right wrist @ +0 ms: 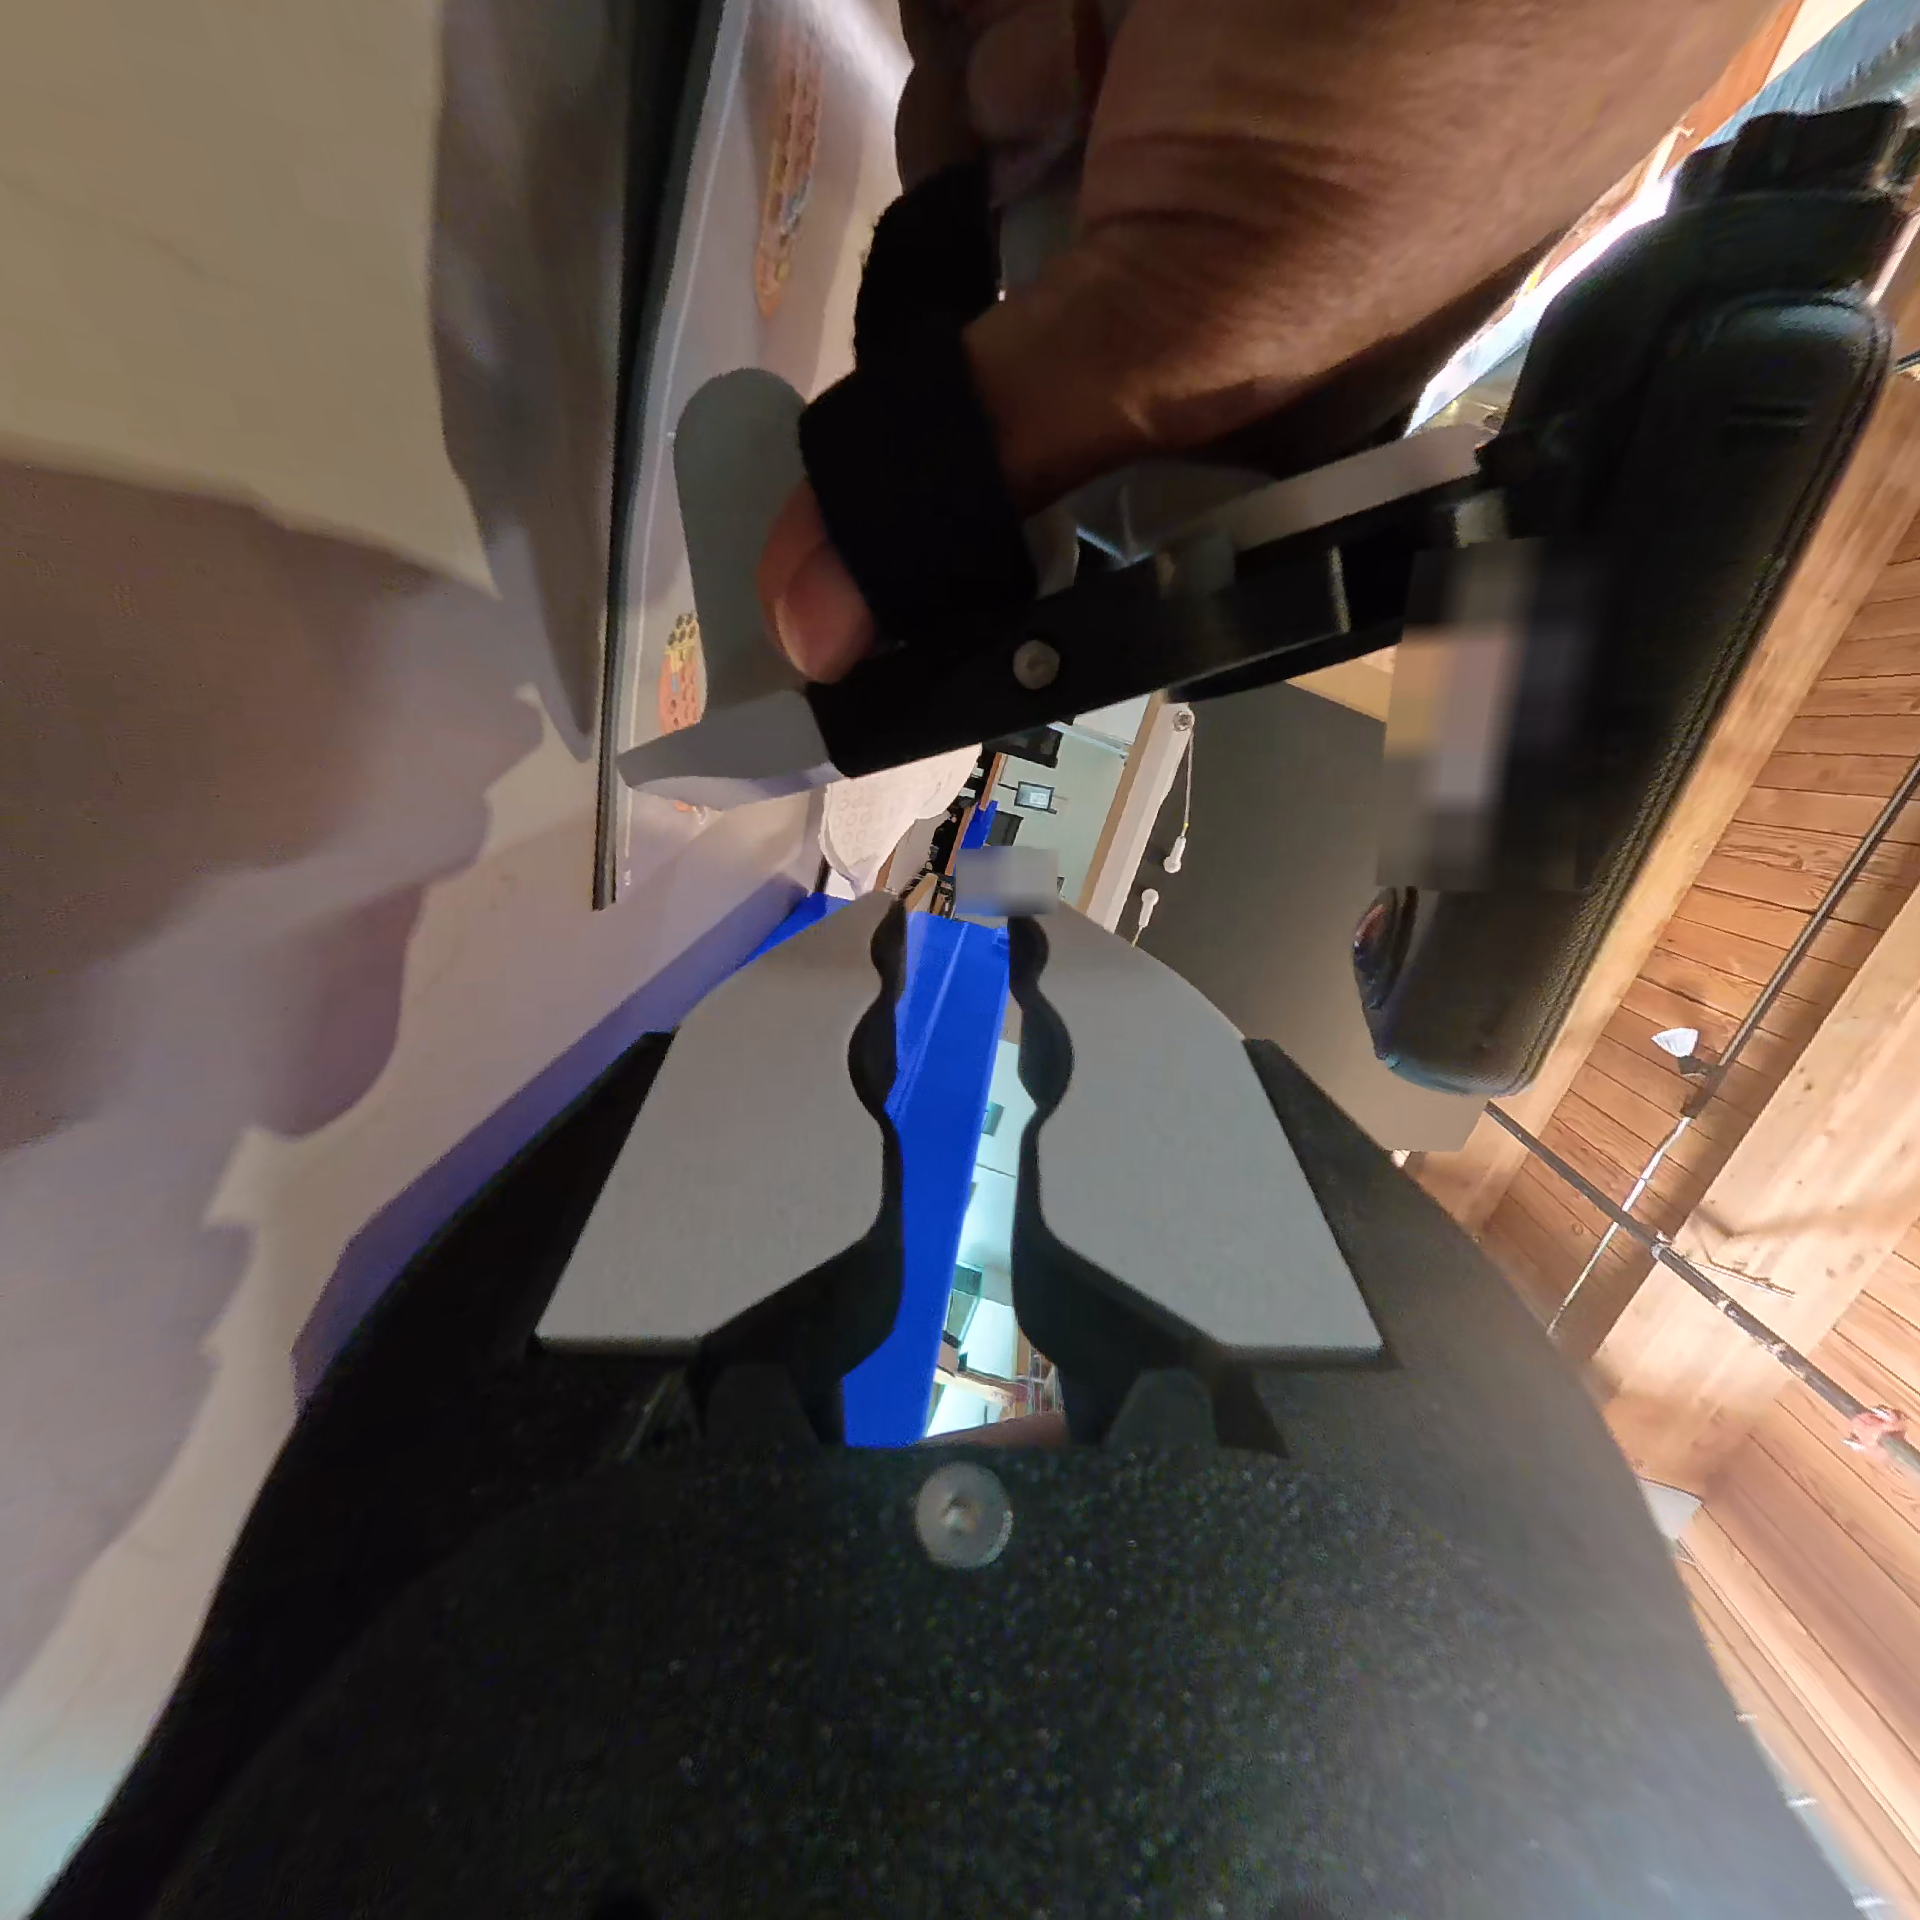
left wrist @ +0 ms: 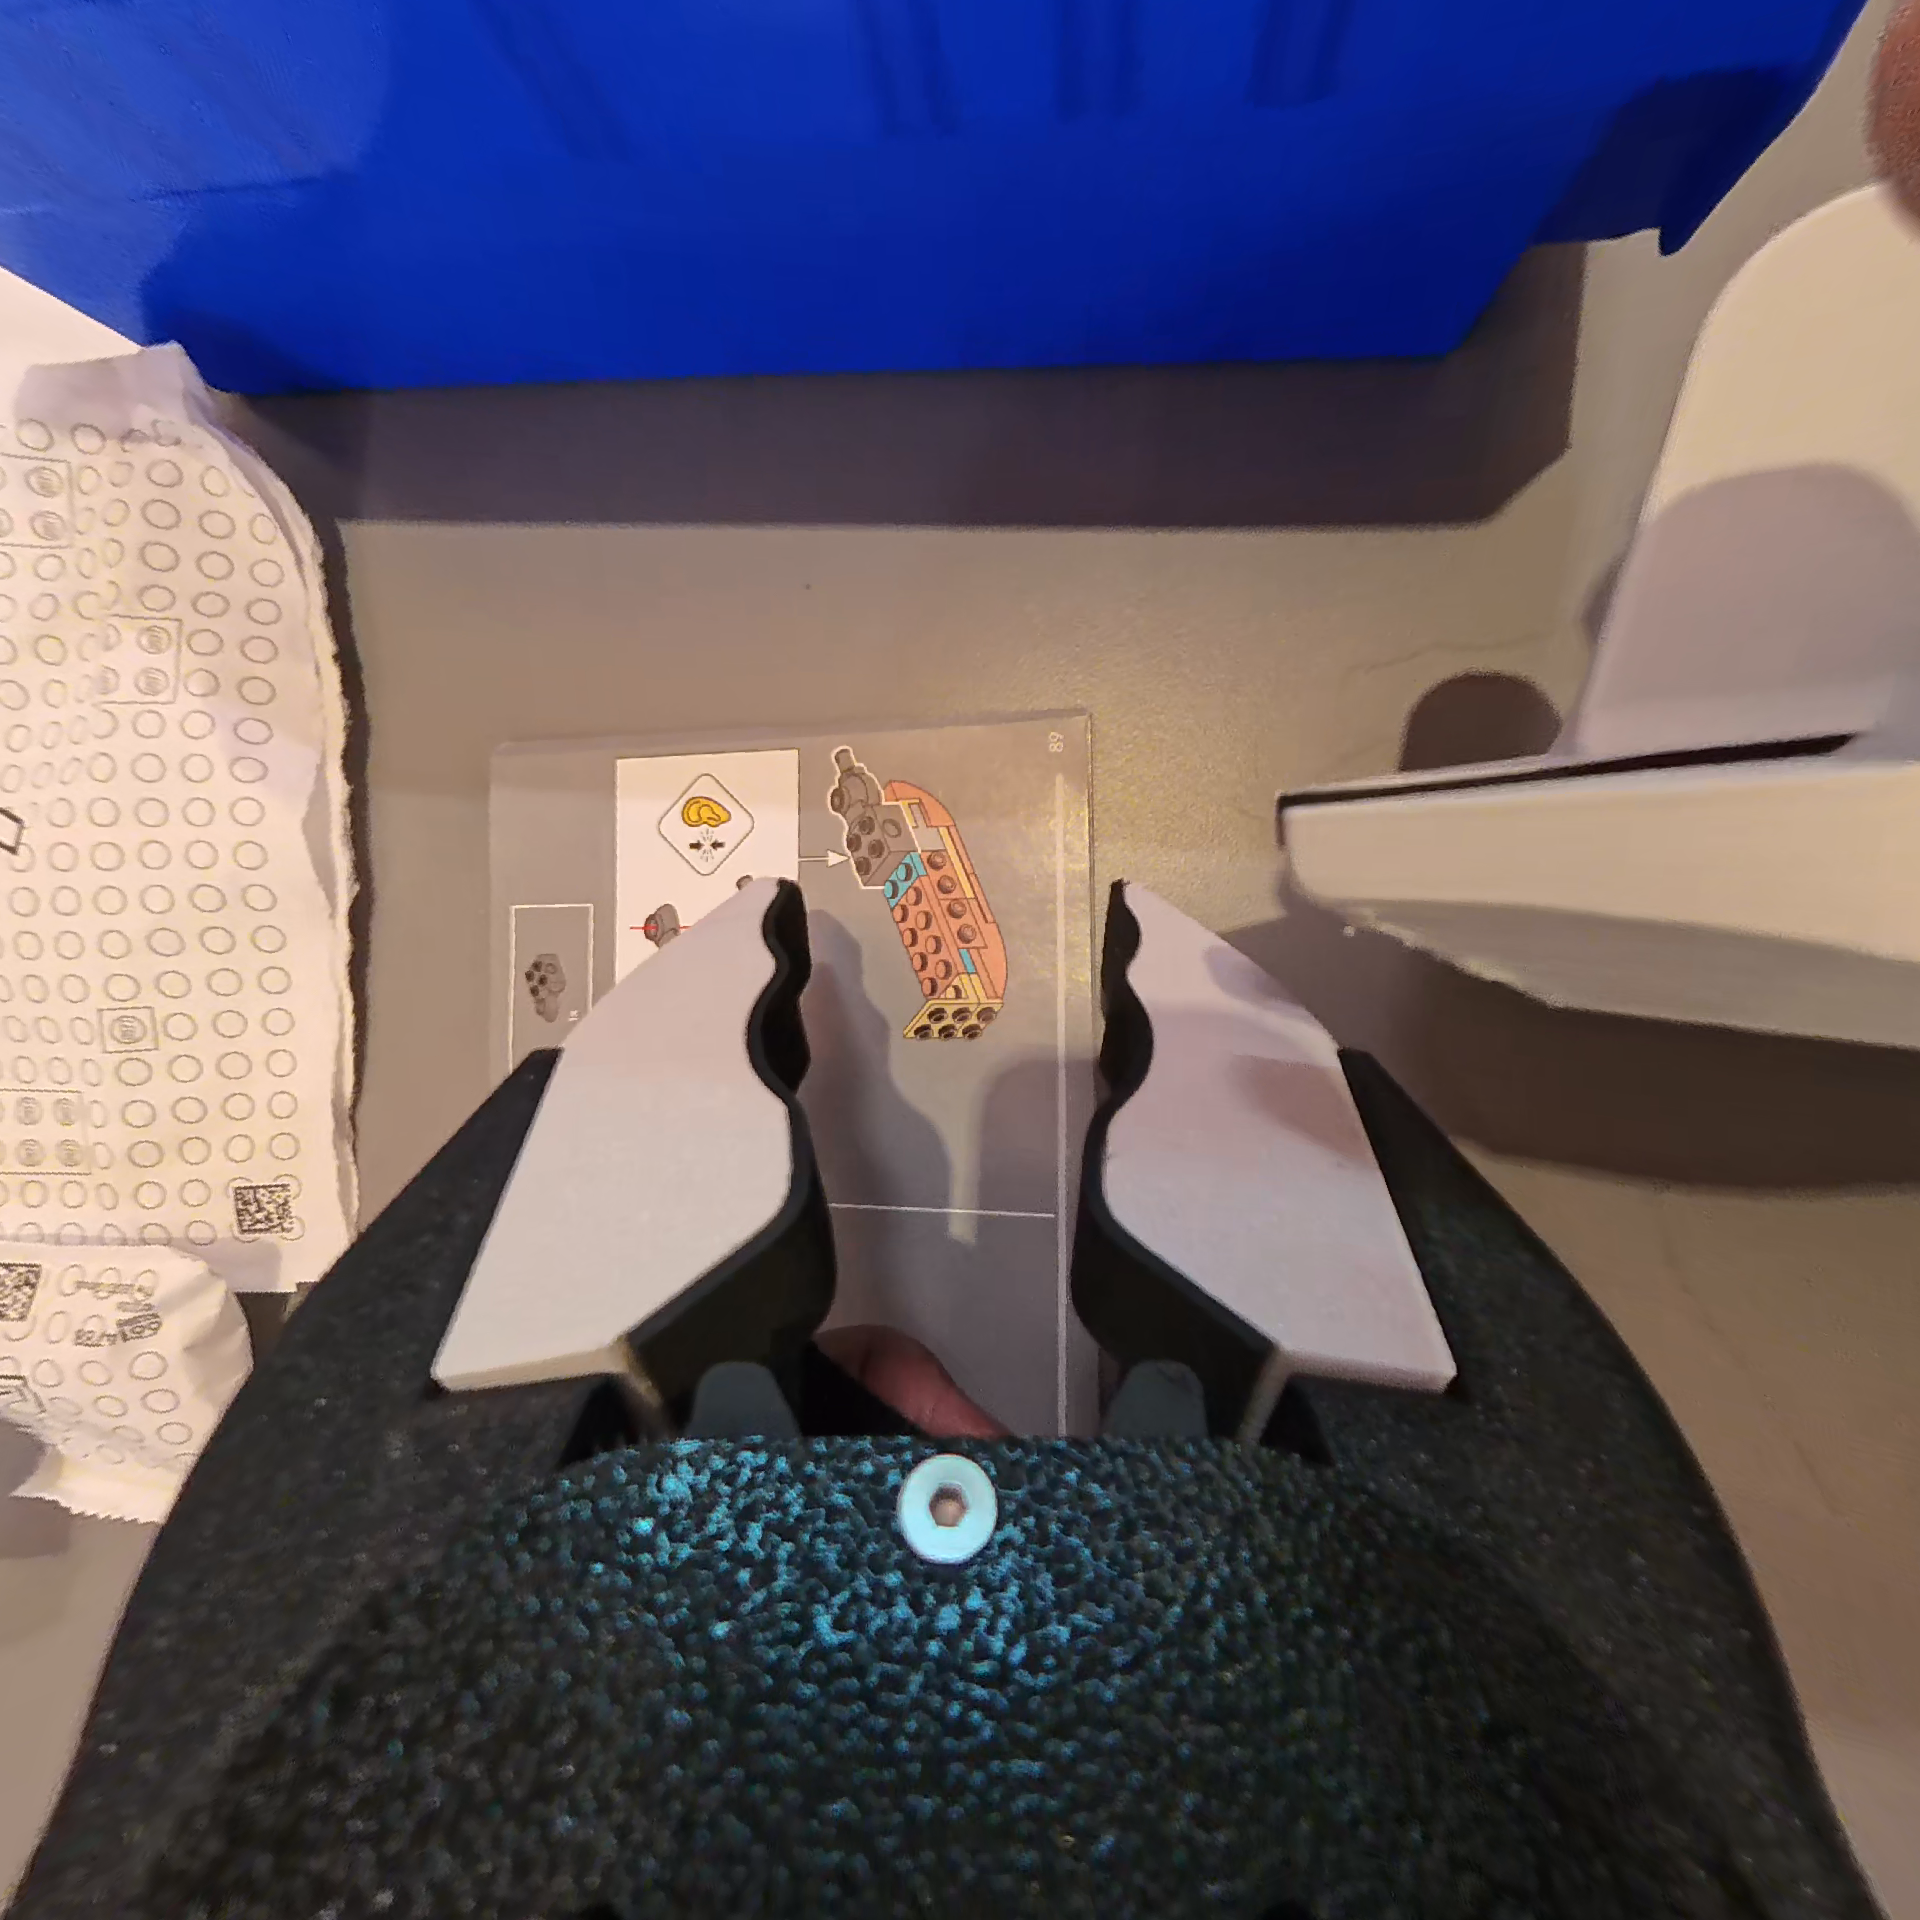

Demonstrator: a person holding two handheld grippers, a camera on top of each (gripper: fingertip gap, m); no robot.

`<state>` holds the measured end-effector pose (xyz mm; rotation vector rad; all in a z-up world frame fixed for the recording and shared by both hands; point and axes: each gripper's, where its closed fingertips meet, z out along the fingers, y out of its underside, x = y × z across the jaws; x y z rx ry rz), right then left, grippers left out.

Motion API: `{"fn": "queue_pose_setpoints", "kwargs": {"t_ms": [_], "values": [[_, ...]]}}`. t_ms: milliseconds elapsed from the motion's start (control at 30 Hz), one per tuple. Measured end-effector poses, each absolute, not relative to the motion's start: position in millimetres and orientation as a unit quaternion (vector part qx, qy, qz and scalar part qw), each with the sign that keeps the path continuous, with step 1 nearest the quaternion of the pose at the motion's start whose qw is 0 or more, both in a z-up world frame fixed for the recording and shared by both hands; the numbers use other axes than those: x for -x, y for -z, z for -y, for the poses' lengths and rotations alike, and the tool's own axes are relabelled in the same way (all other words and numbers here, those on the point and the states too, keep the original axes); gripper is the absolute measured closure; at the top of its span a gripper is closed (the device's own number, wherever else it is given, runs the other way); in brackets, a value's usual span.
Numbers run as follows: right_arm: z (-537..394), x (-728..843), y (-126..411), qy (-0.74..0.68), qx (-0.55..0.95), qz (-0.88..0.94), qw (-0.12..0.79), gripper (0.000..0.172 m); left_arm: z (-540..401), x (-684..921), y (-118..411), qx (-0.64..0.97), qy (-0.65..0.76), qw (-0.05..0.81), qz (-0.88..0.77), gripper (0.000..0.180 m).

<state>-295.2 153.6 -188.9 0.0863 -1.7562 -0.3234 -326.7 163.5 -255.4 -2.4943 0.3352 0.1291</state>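
In the left wrist view my left gripper (left wrist: 951,894) is open, and nothing sits between its pads. It hovers over a printed instruction page (left wrist: 1029,831) that lies flat on the grey table (left wrist: 831,623) and shows an orange brick model. My right gripper's grey fingers (left wrist: 1558,862) reach in from the right, just beside the page. In the right wrist view my right gripper (right wrist: 958,925) is tilted, its jaws a little apart and empty, with the blue bin (right wrist: 935,1143) showing through the gap. The left gripper (right wrist: 727,748), held by a hand (right wrist: 1195,260), is above it, over the page (right wrist: 790,156).
A blue bin (left wrist: 831,187) stands along the far side of the table. White paper bags printed with circles (left wrist: 156,779) lie at the left. A pale curved sheet (left wrist: 1766,416) rises at the right. Wooden boards (right wrist: 1766,1039) show at the right of the right wrist view. Some 7 centimeters of space lies between my two pairs of fingers.
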Motion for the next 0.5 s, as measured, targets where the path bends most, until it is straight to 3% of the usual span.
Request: {"fn": "queue_pose_setpoints", "kwargs": {"t_ms": [500], "values": [[-163,282,230,0.104,0.039,0.837,0.536,0.153,-160,335,254,0.944,-0.046,0.307,-0.113,0.128]]}}
